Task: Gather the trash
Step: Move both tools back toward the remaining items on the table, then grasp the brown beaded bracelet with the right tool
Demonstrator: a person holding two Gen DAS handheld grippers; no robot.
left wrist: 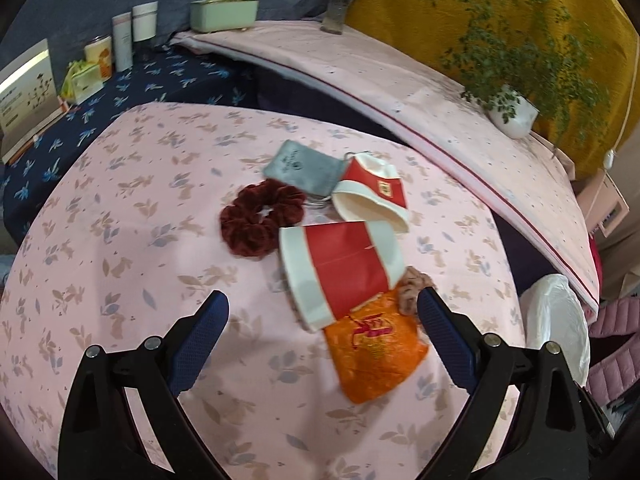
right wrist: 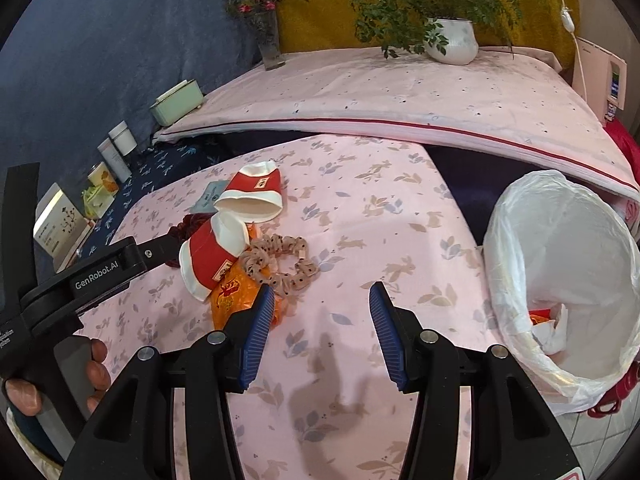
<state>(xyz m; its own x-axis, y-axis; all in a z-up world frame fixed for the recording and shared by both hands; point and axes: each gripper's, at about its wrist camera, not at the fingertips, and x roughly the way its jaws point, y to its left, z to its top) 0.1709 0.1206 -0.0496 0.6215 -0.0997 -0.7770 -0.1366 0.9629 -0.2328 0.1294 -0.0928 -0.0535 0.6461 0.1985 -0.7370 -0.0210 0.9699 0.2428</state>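
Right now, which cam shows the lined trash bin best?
Right wrist view: the lined trash bin shows its whole open mouth, with red and white scraps inside. Left wrist view catches only a sliver of the white liner at the right edge.

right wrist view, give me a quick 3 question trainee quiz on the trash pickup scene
1. True or false: the white plastic-lined trash bin already has something in it.
2. Which lies nearest the right gripper? A) grey fabric pouch B) beige dotted fabric scrunchie C) dark red velvet scrunchie
3. How many crushed red-and-white paper cups, nearer and farther, lie on the pink leaf-print cloth?

Key
1. True: red and white scraps sit at the bottom.
2. B
3. Two, and neither gripper holds anything; the left gripper is also open.
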